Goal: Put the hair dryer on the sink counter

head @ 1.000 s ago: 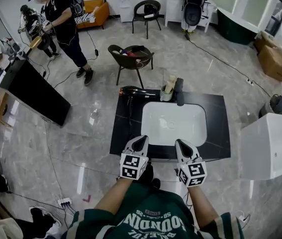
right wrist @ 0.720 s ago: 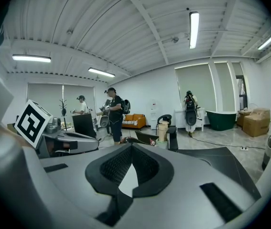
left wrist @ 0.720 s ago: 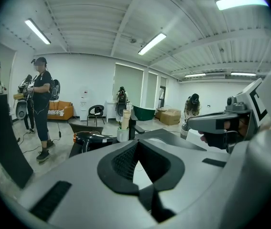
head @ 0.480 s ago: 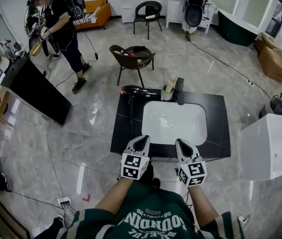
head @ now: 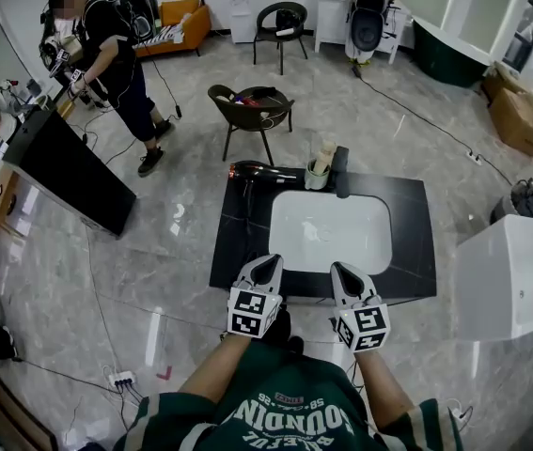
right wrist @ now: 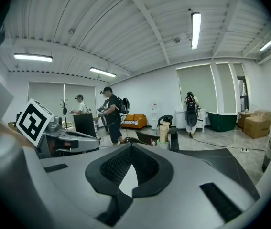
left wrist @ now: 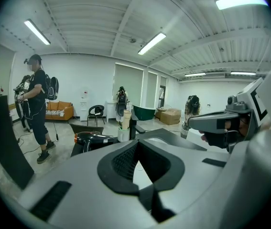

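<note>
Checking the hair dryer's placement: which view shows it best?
The head view: the whole hair dryer lies at the far left corner of the black counter. The left gripper view shows it side-on, partly hidden; the right gripper view, not clearly.

Staged recording studio, not a real bathroom: a freestanding sink counter (head: 407,209) stood on an open tiled floor (head: 181,238), with a bathtub (head: 449,53), orange sofa (head: 183,19), cardboard boxes (head: 515,111), a power strip (head: 121,381) and a person wearing a backpack rig (head: 116,54).

I see my right gripper (right wrist: 131,147), jaws together and empty; black counter (right wrist: 211,166) ahead, with possibly a cup (right wrist: 163,144).
</note>
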A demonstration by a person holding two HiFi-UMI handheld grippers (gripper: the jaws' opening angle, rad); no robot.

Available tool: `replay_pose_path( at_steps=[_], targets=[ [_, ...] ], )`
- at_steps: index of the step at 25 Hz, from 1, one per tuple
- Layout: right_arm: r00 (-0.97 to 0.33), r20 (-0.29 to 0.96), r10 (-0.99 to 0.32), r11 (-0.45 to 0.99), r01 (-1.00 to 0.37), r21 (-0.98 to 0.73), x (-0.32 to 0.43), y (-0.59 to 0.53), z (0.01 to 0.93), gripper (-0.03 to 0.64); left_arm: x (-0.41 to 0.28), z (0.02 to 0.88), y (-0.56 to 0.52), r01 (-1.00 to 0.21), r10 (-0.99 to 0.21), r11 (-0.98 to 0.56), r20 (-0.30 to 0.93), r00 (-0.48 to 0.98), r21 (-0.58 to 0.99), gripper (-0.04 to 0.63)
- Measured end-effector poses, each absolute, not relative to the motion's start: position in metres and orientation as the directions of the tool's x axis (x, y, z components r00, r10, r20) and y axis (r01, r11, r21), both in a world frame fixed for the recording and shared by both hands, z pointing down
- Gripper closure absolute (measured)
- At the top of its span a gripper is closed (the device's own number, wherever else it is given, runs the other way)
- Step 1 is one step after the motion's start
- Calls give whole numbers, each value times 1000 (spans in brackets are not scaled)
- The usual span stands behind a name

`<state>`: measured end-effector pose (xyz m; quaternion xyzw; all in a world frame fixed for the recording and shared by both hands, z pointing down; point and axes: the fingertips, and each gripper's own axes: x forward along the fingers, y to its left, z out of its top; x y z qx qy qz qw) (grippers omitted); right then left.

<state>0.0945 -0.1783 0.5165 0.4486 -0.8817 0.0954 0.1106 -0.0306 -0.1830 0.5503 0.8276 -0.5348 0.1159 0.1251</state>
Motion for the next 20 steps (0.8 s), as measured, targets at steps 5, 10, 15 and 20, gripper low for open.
replay_pose_path(
  at_steps=[5, 10, 15, 20],
  targets=[
    [-572, 285, -769, 578, -813, -73, 96, -179, 516, 575, -28, 548, -184, -911, -853, -404, 327, 408, 83, 584],
    [-574, 287, -767, 579, -812, -76, 96, -179, 517, 575, -26, 547, -185, -910, -851, -406, 329, 410, 85, 584],
    [-580, 282, -764, 583, -808, -82, 97, -178, 519, 575, -23, 551, -184, -910, -849, -407, 331, 411, 85, 584],
    [-582, 283, -762, 586, -806, -82, 98, -179, 520, 575, -22, 553, -185, -909, -848, -407, 335, 411, 85, 584]
  ],
)
